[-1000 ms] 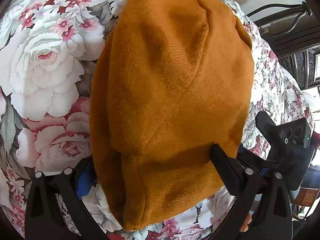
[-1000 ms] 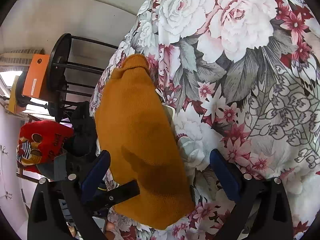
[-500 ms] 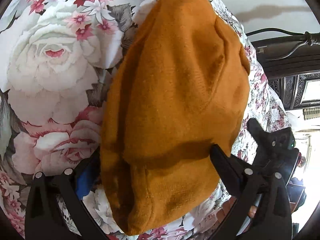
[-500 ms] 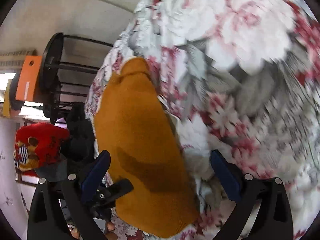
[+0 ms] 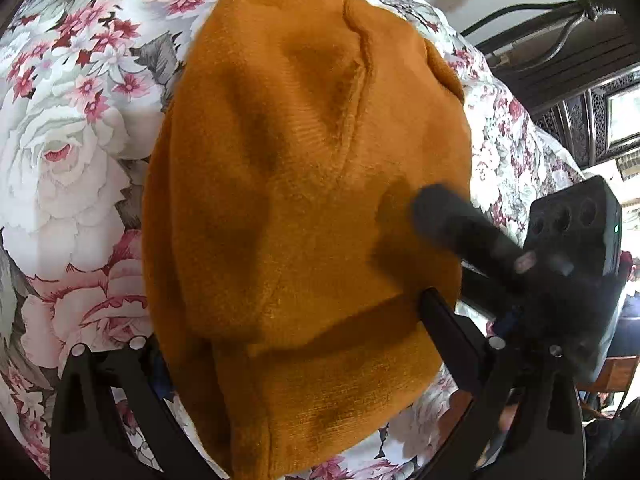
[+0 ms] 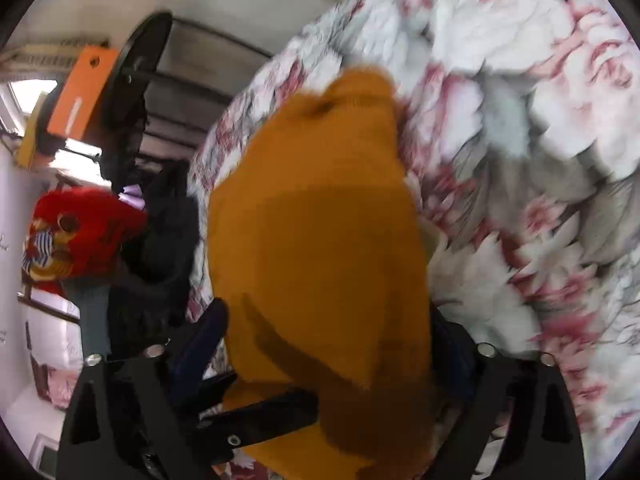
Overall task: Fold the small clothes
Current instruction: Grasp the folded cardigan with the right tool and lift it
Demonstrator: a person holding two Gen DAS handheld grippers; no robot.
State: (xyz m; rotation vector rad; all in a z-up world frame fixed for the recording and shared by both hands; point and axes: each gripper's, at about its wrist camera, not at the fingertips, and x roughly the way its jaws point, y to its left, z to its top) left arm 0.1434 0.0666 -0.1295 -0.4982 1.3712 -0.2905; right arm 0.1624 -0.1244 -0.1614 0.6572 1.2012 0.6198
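We straddle the orange sweater (image 5: pixel 304 208) lengthwise on the bed (image 5: pixel 60 168), left gripper (image 5: pixel 280 332) released, right gripper (image 6: pixel 328 328) closing, gripping nothing.

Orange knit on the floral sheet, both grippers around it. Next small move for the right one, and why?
Probably finish closing the right gripper on the near edge of the orange knit garment. It is closing, the cloth lies between its fingers, and they do not yet press it; the garment lies on the floral sheet.
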